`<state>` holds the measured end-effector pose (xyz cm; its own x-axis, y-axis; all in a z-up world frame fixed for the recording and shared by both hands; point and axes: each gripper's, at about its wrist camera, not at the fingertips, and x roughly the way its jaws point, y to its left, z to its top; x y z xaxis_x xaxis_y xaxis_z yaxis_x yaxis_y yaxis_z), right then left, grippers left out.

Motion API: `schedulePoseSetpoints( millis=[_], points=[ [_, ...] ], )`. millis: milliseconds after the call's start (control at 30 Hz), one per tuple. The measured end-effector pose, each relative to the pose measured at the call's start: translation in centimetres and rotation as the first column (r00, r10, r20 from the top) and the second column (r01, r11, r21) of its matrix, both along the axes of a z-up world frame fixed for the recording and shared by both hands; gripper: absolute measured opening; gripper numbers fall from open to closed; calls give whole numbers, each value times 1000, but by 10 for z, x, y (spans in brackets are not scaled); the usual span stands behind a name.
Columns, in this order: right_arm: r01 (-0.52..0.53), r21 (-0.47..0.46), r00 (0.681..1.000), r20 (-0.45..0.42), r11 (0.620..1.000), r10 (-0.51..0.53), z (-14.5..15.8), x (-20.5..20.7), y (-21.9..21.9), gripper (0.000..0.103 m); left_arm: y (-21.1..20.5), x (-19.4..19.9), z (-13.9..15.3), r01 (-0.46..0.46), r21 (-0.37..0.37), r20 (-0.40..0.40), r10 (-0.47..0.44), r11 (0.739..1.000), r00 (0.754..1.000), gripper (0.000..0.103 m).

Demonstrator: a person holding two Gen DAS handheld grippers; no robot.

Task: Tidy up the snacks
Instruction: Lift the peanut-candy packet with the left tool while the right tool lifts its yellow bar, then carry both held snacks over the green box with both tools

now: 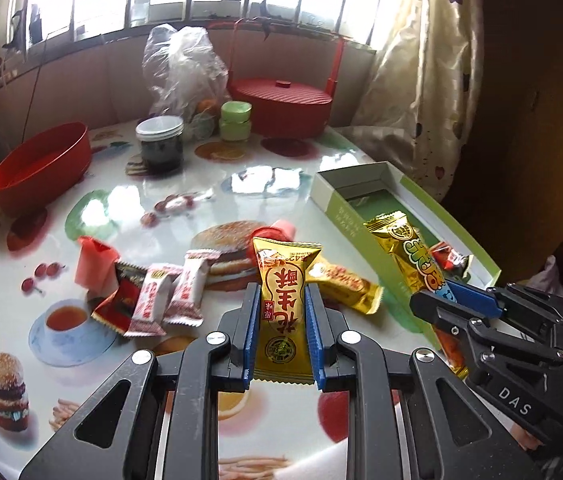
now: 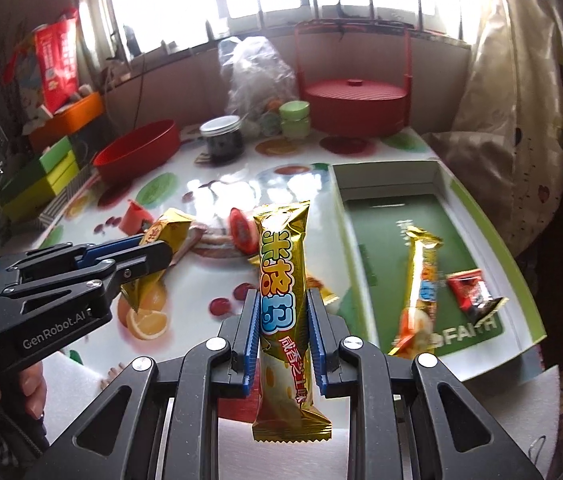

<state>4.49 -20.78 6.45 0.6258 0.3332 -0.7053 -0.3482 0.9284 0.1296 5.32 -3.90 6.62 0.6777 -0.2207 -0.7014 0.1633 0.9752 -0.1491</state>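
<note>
My left gripper (image 1: 282,290) is shut on a gold packet with red characters (image 1: 283,312), held upright above the table. My right gripper (image 2: 283,300) is shut on a long gold snack stick (image 2: 283,264), also off the table. Each gripper shows in the other's view: the right gripper (image 1: 437,298) over the box edge, the left gripper (image 2: 149,250) over the table's left. The green-and-white open box (image 2: 433,172) holds another gold stick (image 2: 421,280) and a small red-and-black packet (image 2: 473,292). Pink-and-white packets (image 1: 169,296), a red packet (image 1: 115,306) and a gold packet (image 1: 345,284) lie loose on the table.
On the food-print table (image 1: 121,208) stand a red bowl (image 1: 41,168), a dark jar (image 1: 159,144), a green jar (image 1: 235,120), a clear plastic bag (image 1: 181,64) and a red lidded basket (image 1: 281,108). A curtain (image 1: 421,80) hangs at the right. A hand (image 2: 29,392) grips the left tool.
</note>
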Motion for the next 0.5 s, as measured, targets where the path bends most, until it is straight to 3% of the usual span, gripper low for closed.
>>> schedulePoseSetpoints(
  millis=[500],
  points=[
    [131,2,991,14,991,-131,5,4,-48,21,-46,19,11,107,-21,19,-107,994,994,22]
  ],
)
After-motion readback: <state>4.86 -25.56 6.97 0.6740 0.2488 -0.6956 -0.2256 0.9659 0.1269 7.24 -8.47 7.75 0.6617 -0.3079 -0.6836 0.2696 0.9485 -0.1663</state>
